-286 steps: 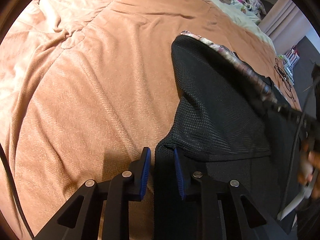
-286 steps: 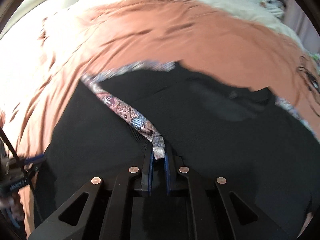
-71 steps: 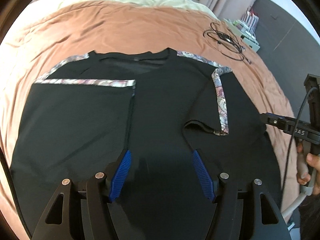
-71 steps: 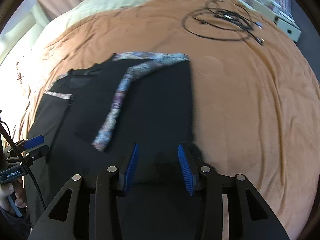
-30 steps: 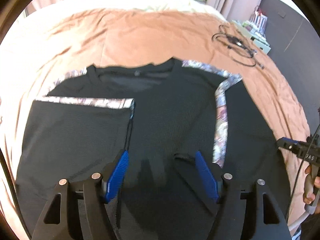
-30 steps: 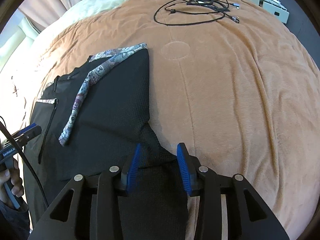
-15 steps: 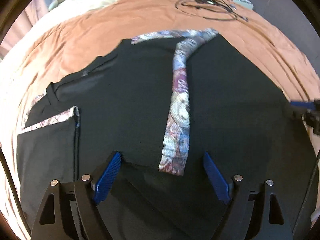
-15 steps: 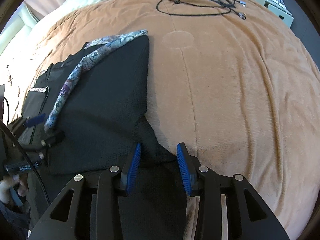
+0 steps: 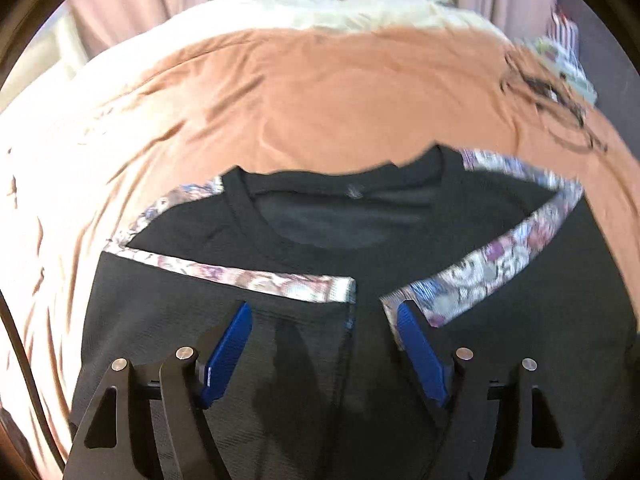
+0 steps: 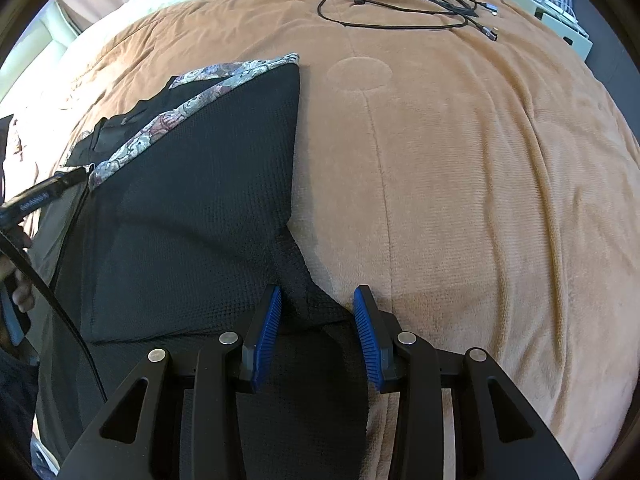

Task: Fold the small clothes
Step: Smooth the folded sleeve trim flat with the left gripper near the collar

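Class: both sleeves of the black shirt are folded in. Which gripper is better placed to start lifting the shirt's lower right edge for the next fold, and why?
Probably the right gripper: open, with the black shirt edge bunched between its fingers. The left gripper, jaws closing, hovers mid-chest between the patterned sleeve bands.

A: What sat between the jaws of the right gripper (image 10: pixel 316 312)?
B: A puckered edge of the black shirt (image 10: pixel 192 216); the blue pads stood apart, not pressing it.
A: And beyond them?
B: Tan blanket (image 10: pixel 460 168) ahead and to the right, black cables (image 10: pixel 404 0) far ahead. Up-left, the patterned trim (image 10: pixel 160 128), with the left gripper (image 10: pixel 44 196) touching its near end
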A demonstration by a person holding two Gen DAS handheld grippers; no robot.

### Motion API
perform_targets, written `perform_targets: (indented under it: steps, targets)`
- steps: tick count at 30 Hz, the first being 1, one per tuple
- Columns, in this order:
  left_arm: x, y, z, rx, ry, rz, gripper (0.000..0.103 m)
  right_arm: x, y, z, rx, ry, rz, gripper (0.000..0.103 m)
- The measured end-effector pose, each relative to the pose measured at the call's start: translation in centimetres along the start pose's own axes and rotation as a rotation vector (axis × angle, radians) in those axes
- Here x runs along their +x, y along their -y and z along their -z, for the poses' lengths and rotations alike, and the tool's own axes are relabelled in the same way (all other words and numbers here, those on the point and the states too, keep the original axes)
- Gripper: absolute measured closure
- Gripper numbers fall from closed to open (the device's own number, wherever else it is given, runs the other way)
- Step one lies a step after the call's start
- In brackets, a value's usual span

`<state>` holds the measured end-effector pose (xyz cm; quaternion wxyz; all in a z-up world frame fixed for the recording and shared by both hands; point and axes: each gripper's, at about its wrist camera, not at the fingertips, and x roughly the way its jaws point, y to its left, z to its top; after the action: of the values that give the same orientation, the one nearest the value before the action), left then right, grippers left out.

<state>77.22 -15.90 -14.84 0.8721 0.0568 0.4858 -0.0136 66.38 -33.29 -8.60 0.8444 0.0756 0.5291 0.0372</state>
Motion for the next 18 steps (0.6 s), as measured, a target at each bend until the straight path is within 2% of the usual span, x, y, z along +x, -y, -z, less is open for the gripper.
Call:
perform_targets:
  steps: [2, 5, 8, 9, 10, 14, 16, 18]
  targets:
    - [-0.5, -0.6, 0.1, -0.023, 0.007, 0.017, 0.027, -0.1, -0.2, 0.1, 0.003, 0.003, 0.007, 0.068]
    - [-1.1, -1.0, 0.6, -0.031, 0.007, 0.07, 0.036, -0.3, -0.5, 0.3, 0.006, 0.004, 0.008, 0.068]
    - [-1.5, -0.4, 1.3, -0.032, 0.016, 0.13, 0.055, -0.4, -0.9, 0.5, -0.009, 0.002, 0.018, 0.068]
    - [-1.5, 0.3, 1.4, -0.022, 0.015, 0.147, 0.065, -0.5, -0.9, 0.5, -0.008, 0.001, 0.017, 0.068]
    - [-1.3, 0.8, 1.6, -0.007, 0.005, 0.16, 0.069, -0.7, -0.9, 0.6, -0.007, 0.0, 0.014, 0.068]
    - [0.2, 2.8, 1.9, 0.043, -0.029, 0.175, 0.075, -1.7, -0.3, 0.8, -0.005, 0.006, 0.003, 0.068]
    - [1.1, 3.1, 1.6, 0.037, -0.043, 0.164, 0.082, -2.6, 0.2, 1.0, -0.001, 0.016, -0.003, 0.068]
    - [1.7, 3.2, 1.1, 0.027, -0.042, 0.156, 0.084, -3.2, 0.5, 1.2, 0.006, 0.024, -0.001, 0.068]
